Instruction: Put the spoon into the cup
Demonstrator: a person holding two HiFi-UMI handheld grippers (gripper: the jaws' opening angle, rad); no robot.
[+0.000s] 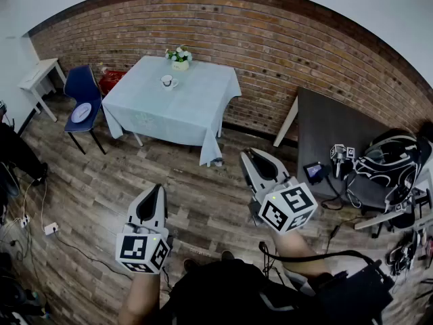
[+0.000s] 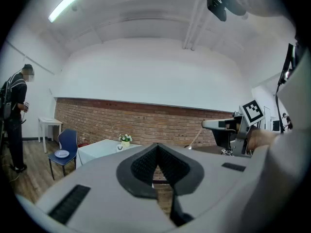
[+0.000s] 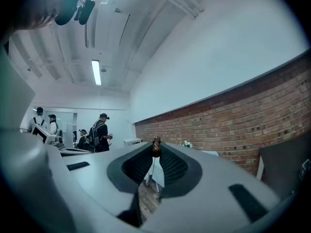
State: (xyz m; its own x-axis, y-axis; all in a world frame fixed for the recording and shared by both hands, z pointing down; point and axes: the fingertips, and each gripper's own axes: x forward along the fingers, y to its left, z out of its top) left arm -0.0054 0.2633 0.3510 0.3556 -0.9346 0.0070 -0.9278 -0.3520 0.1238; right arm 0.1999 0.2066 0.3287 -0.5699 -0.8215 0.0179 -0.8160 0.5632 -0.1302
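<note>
A white cup [image 1: 167,81] stands on the far table [image 1: 189,110], which has a pale blue cloth, next to a small pot of flowers [image 1: 179,56]. In the left gripper view the cup [image 2: 119,147] shows small and far off. My right gripper [image 1: 247,153] is held level over the wooden floor, well short of the table. Its jaws are nearly together, pinching the small brown end of what looks like the spoon [image 3: 156,147] at the right gripper's [image 3: 156,150] tips. My left gripper [image 1: 160,188] hangs lower left, with the left gripper's [image 2: 156,150] pads meeting and nothing between them.
A blue chair [image 1: 82,93] with a plate stands left of the table, and a white side table [image 1: 37,73] is beyond it. A dark table [image 1: 331,131] with bags and gear is at the right. Cables lie on the floor at left. People stand in the room [image 3: 99,135].
</note>
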